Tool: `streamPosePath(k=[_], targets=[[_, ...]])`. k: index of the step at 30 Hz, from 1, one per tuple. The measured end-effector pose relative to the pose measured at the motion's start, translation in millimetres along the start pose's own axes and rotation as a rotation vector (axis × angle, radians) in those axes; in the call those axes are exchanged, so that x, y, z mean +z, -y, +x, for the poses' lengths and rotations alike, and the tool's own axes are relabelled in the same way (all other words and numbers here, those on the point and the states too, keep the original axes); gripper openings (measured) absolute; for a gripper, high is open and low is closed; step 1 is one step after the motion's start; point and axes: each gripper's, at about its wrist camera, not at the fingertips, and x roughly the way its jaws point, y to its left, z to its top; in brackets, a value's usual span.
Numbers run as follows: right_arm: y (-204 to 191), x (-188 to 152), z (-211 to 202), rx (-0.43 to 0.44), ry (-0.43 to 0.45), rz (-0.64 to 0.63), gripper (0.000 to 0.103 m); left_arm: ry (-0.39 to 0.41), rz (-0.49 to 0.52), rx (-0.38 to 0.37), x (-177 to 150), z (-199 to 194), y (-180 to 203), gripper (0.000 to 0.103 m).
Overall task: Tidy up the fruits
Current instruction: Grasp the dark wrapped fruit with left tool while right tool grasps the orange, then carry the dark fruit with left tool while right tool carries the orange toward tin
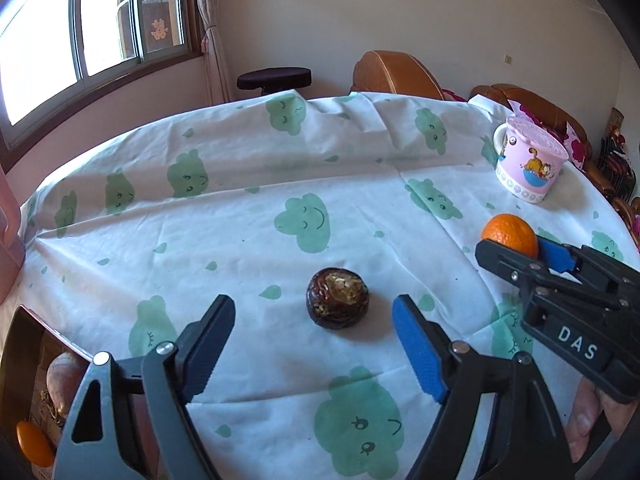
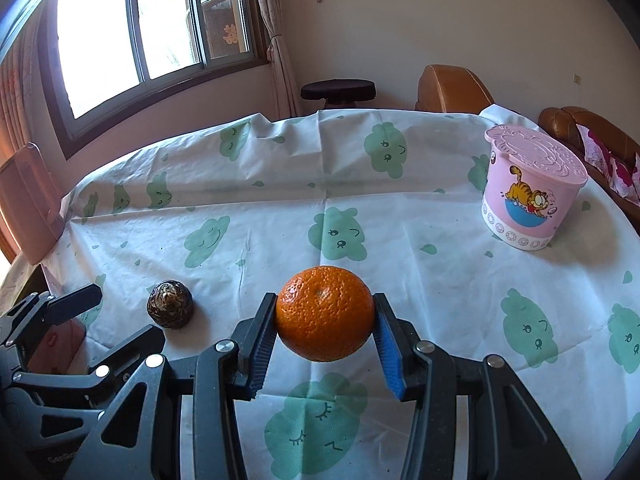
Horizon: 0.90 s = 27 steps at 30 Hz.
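Left wrist view: left gripper (image 1: pixel 314 322), fingers spread wide and gripping nothing; a dark brown wrinkled fruit (image 1: pixel 337 298) sits on the tablecloth (image 1: pixel 248 216) just ahead of the gap between the fingertips, touching neither. To the right of these fingers, the right gripper (image 1: pixel 516 250) pinches an orange (image 1: pixel 510 234) near its tips. Beyond that, a pink lidded cup (image 1: pixel 528 160) with a cartoon cat, lid on, contents not visible. Low at the left, beside the left finger, a dark tray or box (image 1: pixel 28 364) past the table edge; a second orange fruit (image 1: pixel 34 442) lies there, along with a pale rounded item that is hard to identify. Right wrist view: right gripper (image 2: pixel 325 322), fingers partly closed and pressing both sides of the orange (image 2: pixel 325 314), which is held clear above the tablecloth (image 2: pixel 420 280). Left of these fingers, the dark brown wrinkled fruit (image 2: pixel 170 304) rests on the cloth, with a fingertip of the left gripper (image 2: pixel 74 302) just left of it. Far right and ahead, the pink lidded cup (image 2: pixel 528 196), closed.
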Motion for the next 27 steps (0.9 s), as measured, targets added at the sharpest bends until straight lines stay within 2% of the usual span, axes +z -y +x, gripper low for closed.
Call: streamPosePath(k=[1,3,7,9,11,15,27], targets=[[0.9,-0.3,-0.7,0.005,0.003,0.005,0.048,-0.009,-0.005,-0.005,0.9,4.3,-1.1,0.08],[1.9,-0.7,-1.5,0.014,0.003,0.009,0.048,-0.043,-0.021,-0.035,2.6,12.8,-3.1,0.069],[1.3,-0.5,-1.0,0.018,0.005,0.005,0.048,-0.061,-0.025,-0.084,4.3,19.2,-0.1,0.065],[0.6,-0.8,-1.1,0.018,0.006,0.0,0.048,-0.073,-0.01,-0.109,3.9,20.8,3.1,0.048],[-0.1,-1.0,-2.2,0.02,0.011,-0.003,0.048,-0.074,-0.01,-0.125,4.2,21.3,3.3,0.039],[-2.9,-1.4,-7.4,0.03,0.037,-0.02,0.048,-0.054,-0.024,-0.146,3.1,15.2,-0.7,0.038],[-12.3,-3.5,-24.6,0.033,0.126,-0.069,0.048,0.06,-0.02,-0.11,-0.7,-9.7,-2.4,0.038]])
